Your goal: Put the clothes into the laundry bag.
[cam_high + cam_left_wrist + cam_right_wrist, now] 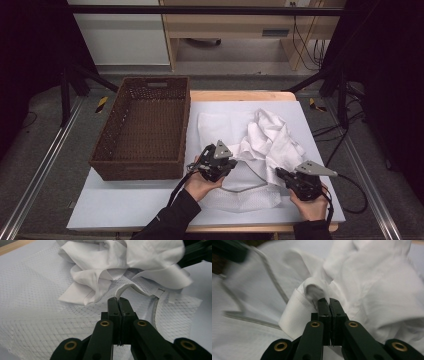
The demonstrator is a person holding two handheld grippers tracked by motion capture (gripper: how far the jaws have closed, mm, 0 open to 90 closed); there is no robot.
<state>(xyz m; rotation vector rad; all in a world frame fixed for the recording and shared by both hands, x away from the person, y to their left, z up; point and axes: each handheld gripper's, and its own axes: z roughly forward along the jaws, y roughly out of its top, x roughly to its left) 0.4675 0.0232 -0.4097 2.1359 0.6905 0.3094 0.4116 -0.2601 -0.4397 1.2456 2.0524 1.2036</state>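
Note:
A crumpled white garment (pixel 270 137) lies on a flat white mesh bag (pixel 245 197) on the table's right half. My left gripper (pixel 234 161) sits at the garment's left side. In the left gripper view its jaws (pixel 118 300) are shut on the bag's white trimmed edge (pixel 130 287), lifting it slightly below the garment (pixel 120 260). My right gripper (pixel 278 172) is at the garment's lower right. In the right gripper view it (pixel 327 300) is shut on a fold beside a hemmed band of the garment (pixel 374 285), over the mesh bag (pixel 237 340).
A dark brown wicker basket (pixel 145 125) stands empty on the left half of the white table cover (pixel 125 200). The wooden table edge (pixel 240 95) shows at the back. Cables trail from both grippers toward the front edge.

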